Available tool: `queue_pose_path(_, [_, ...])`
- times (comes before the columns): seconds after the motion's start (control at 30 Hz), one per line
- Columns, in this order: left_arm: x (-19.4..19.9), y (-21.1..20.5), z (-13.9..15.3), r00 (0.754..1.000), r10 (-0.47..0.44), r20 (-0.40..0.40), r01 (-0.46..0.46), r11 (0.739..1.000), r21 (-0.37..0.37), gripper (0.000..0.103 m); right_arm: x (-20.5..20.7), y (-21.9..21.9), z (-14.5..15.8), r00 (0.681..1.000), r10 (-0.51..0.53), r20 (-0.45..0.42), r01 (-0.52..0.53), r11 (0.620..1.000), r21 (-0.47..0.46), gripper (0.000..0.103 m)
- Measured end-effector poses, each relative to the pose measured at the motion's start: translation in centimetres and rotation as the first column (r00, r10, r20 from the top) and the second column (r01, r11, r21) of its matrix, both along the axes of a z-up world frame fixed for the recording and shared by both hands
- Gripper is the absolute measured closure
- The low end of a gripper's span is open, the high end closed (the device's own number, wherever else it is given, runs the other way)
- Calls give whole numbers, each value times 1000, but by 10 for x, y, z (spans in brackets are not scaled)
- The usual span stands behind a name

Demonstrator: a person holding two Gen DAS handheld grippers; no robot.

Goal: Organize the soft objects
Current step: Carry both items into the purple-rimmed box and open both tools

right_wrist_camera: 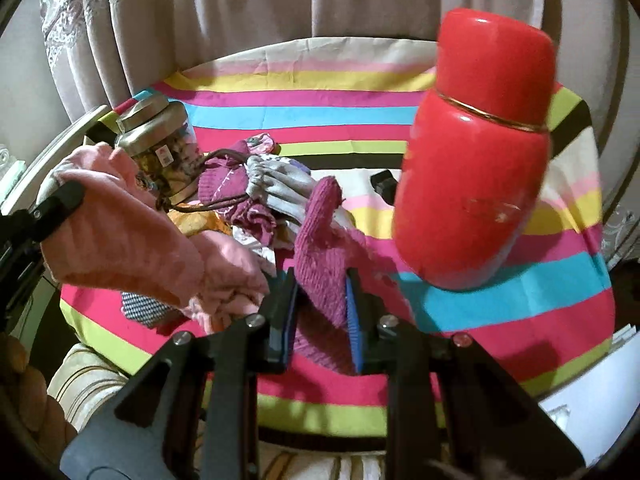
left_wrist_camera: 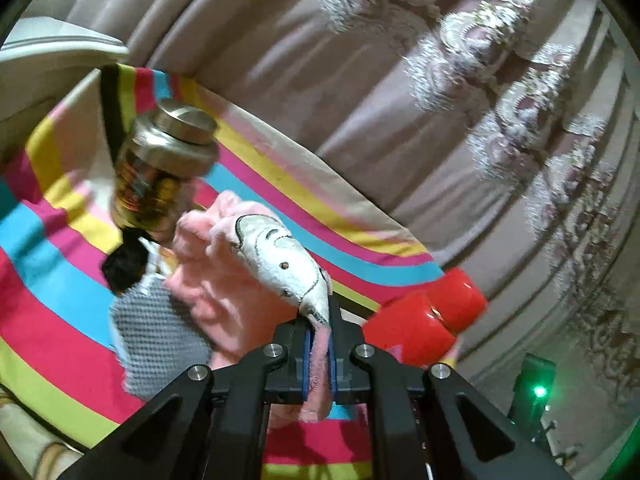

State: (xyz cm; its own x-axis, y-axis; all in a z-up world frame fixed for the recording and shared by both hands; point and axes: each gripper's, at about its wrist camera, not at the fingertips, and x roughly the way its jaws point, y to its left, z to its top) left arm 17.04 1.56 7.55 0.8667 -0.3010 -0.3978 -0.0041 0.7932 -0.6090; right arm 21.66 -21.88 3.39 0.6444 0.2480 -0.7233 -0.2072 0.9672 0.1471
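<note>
The left claw (left_wrist_camera: 318,344) is clenched on a fluffy pink cloth (left_wrist_camera: 224,280) with a white embroidered patch, lifted just above the counter's striped cover (left_wrist_camera: 52,264). The right claw (right_wrist_camera: 322,308) pinches a magenta knitted cloth (right_wrist_camera: 320,248) between its blue pads, its jaws closing on the fabric. Between the two lies a heap of other soft things: a purple knit, a grey drawstring pouch (right_wrist_camera: 276,184), a checked cloth (left_wrist_camera: 160,336). A glass jar (right_wrist_camera: 160,148) with a metal lid stands behind the heap, and a red flask (right_wrist_camera: 476,152) is on the right.
</note>
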Motion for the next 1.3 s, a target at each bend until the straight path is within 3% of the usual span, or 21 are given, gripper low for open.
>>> queue_pose_path(0.43, [-13, -58, 15, 988, -152, 2, 152, 988, 12, 96, -37, -57, 11, 997, -83, 8, 83, 996, 42, 80])
queue_pose_path(0.67, [-19, -95, 19, 967, -253, -17, 253, 967, 6, 96, -57, -88, 16, 990, -140, 9, 139, 988, 64, 80])
queue_pose_path(0.97, [-24, -160, 17, 899, -433, -61, 431, 901, -50, 96, -89, -152, 20, 966, -259, 7, 258, 965, 50, 80])
queue_pose_path(1.3, [-54, -239, 18, 764, -637, -104, 631, 771, -84, 96, -126, -232, 21, 911, -413, -5, 413, 910, 41, 80])
